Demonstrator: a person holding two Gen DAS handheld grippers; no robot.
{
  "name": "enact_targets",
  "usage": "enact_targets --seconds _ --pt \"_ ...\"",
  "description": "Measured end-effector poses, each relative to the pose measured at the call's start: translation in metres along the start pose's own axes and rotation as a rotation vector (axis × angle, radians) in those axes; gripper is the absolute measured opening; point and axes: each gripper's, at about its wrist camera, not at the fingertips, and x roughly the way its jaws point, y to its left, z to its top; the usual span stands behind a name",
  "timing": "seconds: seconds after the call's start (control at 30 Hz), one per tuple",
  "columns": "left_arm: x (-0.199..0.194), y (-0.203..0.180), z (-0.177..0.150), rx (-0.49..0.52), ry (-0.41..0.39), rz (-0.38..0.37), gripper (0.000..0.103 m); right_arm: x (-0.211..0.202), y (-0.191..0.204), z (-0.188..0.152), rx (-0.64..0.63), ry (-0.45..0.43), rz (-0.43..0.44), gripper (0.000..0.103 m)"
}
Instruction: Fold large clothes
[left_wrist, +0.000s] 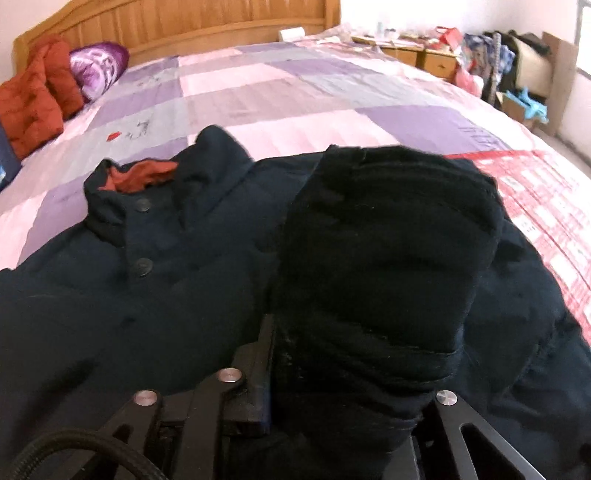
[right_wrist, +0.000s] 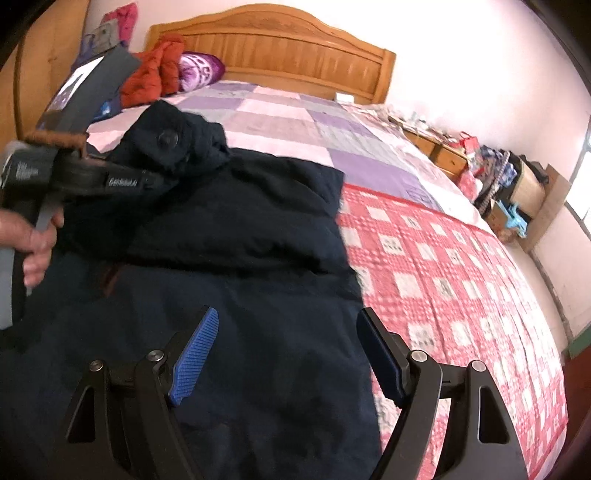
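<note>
Right gripper (right_wrist: 286, 354): nearest, jaws spread wide, nothing between blue pads (right_wrist: 194, 356), hovering over jacket hem.
Bed (left_wrist: 295, 96): patchwork quilt, wooden headboard (right_wrist: 291, 48) far.
Jacket (right_wrist: 229, 266): navy, spread on near-left of bed, collar far-left.
Left gripper (left_wrist: 343, 332): clamped on bunched jacket sleeve (left_wrist: 388, 240), lifted over jacket.

free: quilt (right_wrist: 443, 266) right of jacket (right_wrist: 236, 229) | blocked – left tongs (right_wrist: 147, 181) – cushions (left_wrist: 33, 96) at headboard
</note>
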Motion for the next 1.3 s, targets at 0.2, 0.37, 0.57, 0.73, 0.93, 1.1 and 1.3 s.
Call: enact_targets --seconds 0.2,0.37,0.57,0.73,0.93,1.1,1.3 --pt "-0.029 0.0 -0.004 0.008 -0.046 -0.021 0.043 0.003 -0.006 -0.005 0.048 0.033 -0.003 0.081" --pt "-0.061 0.048 -0.022 -0.079 -0.112 0.003 0.06 0.004 0.0 0.005 0.062 0.019 0.02 0.082" --pt "-0.115 0.086 -0.038 -0.143 -0.173 -0.086 0.061 0.012 0.014 0.016 0.063 0.021 0.033 0.084" --pt "-0.116 0.102 -0.037 -0.159 -0.143 -0.18 0.069 0.015 0.023 0.027 0.102 0.016 0.048 0.084" --pt "-0.114 0.108 -0.018 -0.229 -0.179 -0.237 0.069 0.025 0.04 0.042 0.12 0.042 0.065 0.084" --pt "-0.117 0.125 -0.039 -0.247 -0.162 -0.132 0.071 0.025 0.049 0.046 0.089 0.034 0.086 0.084" --pt "-0.064 0.203 -0.053 -0.31 -0.031 0.171 0.071 0.03 0.042 0.059 0.131 0.0 0.071 0.084"
